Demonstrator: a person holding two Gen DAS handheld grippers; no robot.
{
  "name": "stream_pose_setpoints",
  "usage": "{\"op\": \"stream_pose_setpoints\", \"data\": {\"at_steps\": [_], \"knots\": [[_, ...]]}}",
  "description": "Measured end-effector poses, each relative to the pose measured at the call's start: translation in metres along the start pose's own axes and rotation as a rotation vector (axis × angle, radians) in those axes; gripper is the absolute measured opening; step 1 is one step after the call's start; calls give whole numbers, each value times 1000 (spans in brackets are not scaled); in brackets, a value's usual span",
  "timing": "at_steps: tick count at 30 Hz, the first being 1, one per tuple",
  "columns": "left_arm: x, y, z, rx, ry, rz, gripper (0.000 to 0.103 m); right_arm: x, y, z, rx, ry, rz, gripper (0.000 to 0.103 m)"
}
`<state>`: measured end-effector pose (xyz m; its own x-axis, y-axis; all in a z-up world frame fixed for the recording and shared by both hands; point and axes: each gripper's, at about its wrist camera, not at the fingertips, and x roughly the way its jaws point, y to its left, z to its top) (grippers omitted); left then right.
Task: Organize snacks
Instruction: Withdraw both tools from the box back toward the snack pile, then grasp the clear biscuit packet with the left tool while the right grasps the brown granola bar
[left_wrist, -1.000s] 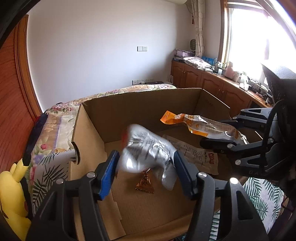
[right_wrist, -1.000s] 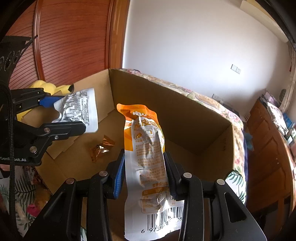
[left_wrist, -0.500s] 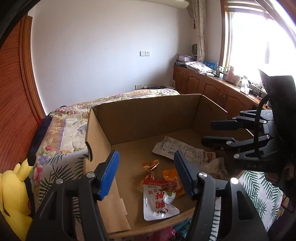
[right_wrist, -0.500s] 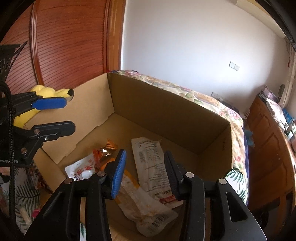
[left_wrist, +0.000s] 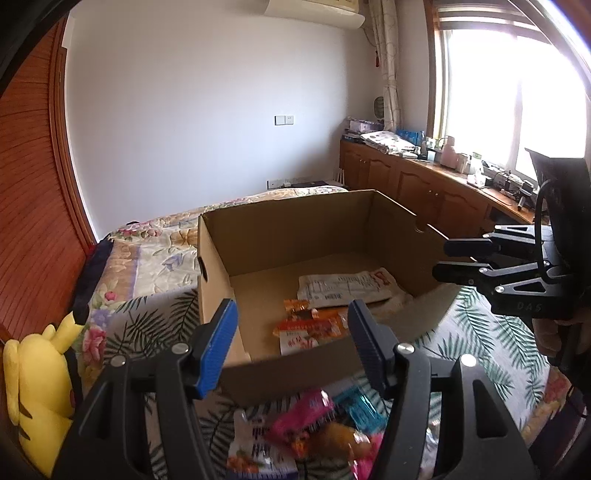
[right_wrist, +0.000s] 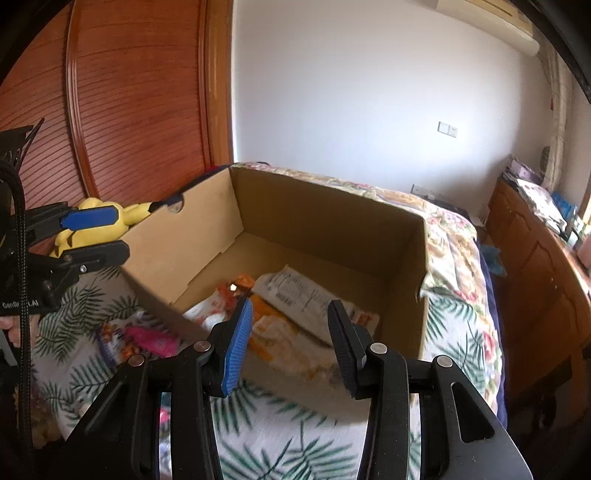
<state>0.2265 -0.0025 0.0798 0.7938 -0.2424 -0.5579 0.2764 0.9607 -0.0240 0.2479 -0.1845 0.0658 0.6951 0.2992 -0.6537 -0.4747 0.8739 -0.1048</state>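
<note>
My left gripper (left_wrist: 291, 343) hangs over the near rim of the box (left_wrist: 288, 229), jaws apart and nothing between the blue pads. My right gripper (right_wrist: 290, 343) is likewise released and empty, poised above the near corner of the box (right_wrist: 325, 218).

Inside the box, both views show the white packet (left_wrist: 343, 286) lying flat on the floor toward the far side, with an orange packet (left_wrist: 314, 325) just in front of it. Through the right camera I see the white packet (right_wrist: 295, 295) end-on, resting partly over an orange one (right_wrist: 266, 332).

Only the left camera shows the loose pile of snacks (left_wrist: 310, 424) on the bedspread (left_wrist: 480, 332) outside the box, right under my gripper: pink, teal and orange wrappers, somewhat blurred. The right camera catches just a pink wrapper (right_wrist: 151, 339) from that pile, beside the box's left wall.

The left view also takes in the window (left_wrist: 517, 92) and cabinets (left_wrist: 424, 188); the right view has the wooden wardrobe (right_wrist: 129, 92) instead. The yellow plush (left_wrist: 40, 384) sits on the bed's left edge, in both views.
</note>
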Motion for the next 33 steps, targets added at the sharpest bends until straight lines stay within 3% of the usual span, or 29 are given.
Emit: {"op": "stream_pose_setpoints", "data": {"at_steps": [13,26,33], "knots": [[-32,-17,-56,0,36,-22,63,-37,29,-57,52,-2,17,43],[-34,-11,-114,-66,100,-13,63,-38,40,-113,122,43,18,43],[-34,-12,-137,-71,121,6,63,-36,43,-135,157,61,22,50]]}}
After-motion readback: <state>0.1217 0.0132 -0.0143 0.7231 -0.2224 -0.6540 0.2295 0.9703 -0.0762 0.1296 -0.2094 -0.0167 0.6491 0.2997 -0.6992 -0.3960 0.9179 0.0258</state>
